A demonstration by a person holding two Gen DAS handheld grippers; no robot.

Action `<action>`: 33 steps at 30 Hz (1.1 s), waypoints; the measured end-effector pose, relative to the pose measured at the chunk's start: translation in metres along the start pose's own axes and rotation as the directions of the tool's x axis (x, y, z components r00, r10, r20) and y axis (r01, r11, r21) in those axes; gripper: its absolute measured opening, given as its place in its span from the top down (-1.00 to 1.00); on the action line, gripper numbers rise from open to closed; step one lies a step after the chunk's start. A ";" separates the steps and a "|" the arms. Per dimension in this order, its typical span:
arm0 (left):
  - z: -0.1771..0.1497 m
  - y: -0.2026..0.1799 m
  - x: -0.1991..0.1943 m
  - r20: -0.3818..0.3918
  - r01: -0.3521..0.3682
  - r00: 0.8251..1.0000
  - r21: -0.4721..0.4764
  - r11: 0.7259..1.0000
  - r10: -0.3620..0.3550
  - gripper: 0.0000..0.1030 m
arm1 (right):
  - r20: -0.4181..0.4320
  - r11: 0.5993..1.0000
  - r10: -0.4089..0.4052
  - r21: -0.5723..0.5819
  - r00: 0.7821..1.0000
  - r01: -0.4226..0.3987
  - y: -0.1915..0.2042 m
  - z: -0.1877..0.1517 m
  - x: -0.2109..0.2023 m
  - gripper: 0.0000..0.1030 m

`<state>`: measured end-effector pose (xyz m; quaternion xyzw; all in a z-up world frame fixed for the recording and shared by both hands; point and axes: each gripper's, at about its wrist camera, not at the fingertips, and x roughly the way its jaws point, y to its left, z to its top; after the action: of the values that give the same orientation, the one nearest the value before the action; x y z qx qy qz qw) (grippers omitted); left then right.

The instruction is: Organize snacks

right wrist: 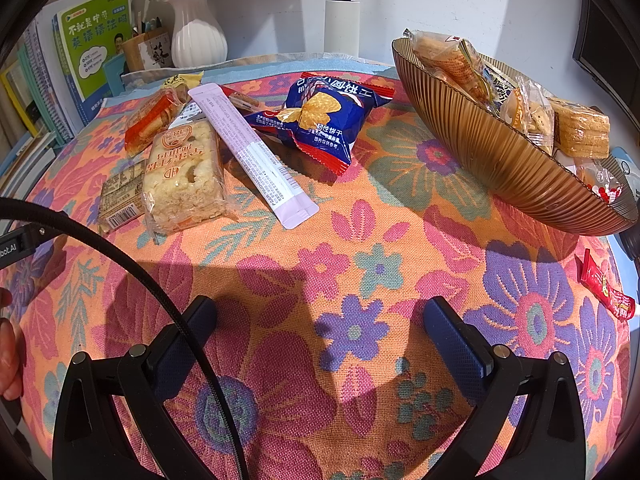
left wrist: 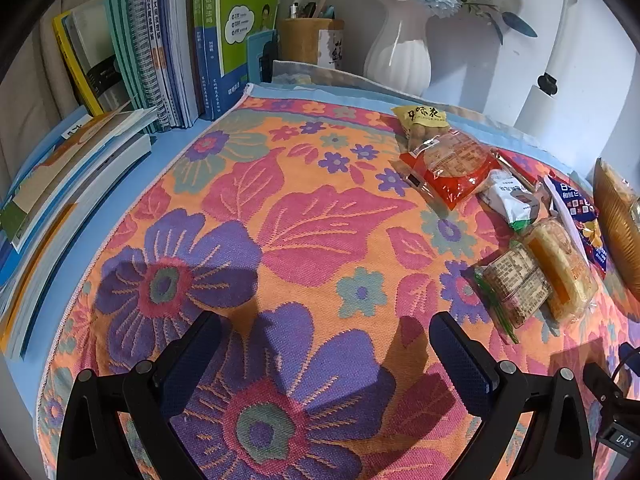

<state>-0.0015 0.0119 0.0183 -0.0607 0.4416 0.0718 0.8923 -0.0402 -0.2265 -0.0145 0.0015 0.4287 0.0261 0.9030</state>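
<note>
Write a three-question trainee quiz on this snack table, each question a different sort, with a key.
1. True or false: the right gripper is shut on a snack.
2. Which snack lies nearest the amber bowl? A) blue biscuit packet B) lilac stick sachet C) crumbly cake bar
3. Fill in: the red stick packet lies on the cloth, ____ the bowl.

Key: 1 false, both grippers, left too, are open and hold nothing. 2 A. 3 outside.

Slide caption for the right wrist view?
Open right gripper hovers over floral cloth; loose snacks left, filled amber bowl right.
</note>
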 end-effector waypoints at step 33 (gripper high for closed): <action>-0.001 0.001 -0.002 0.007 -0.001 1.000 -0.009 1.000 0.001 -1.00 | 0.000 1.000 0.000 0.000 1.000 0.000 0.000 0.000 0.000 -1.00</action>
<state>-0.0031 0.0123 0.0191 -0.0642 0.4380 0.0742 0.8936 -0.0401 -0.2265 -0.0145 0.0012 0.4289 0.0261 0.9030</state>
